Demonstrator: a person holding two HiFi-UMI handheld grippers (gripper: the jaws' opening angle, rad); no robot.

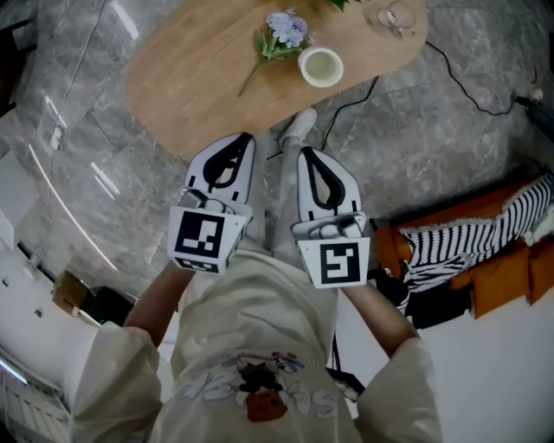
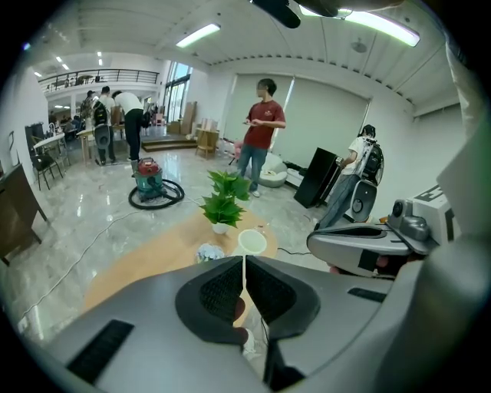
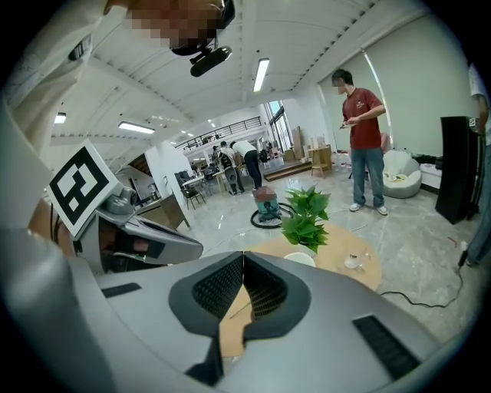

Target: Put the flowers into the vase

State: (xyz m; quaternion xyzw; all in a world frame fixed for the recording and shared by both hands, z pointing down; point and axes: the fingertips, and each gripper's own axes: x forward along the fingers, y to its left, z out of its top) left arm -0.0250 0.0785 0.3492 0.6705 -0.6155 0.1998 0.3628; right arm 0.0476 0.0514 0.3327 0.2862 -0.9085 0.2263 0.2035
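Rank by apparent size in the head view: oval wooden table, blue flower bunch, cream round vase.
1. Oval wooden table, by far the largest.
2. Blue flower bunch, counting its green stem.
3. Cream round vase; about equal to the blooms alone, so 2 and 3 are close.

An oval wooden desk (image 1: 199, 78) carries a potted plant (image 2: 223, 201) and a glass (image 1: 394, 17). A black cable (image 1: 450, 76) crosses the marble floor (image 1: 78, 104); a vacuum (image 2: 148, 178) stands beyond.

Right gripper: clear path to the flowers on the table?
Probably yes: right gripper is shut and short of the table, but nothing lies between it and the flowers; the vase stands just beside them.
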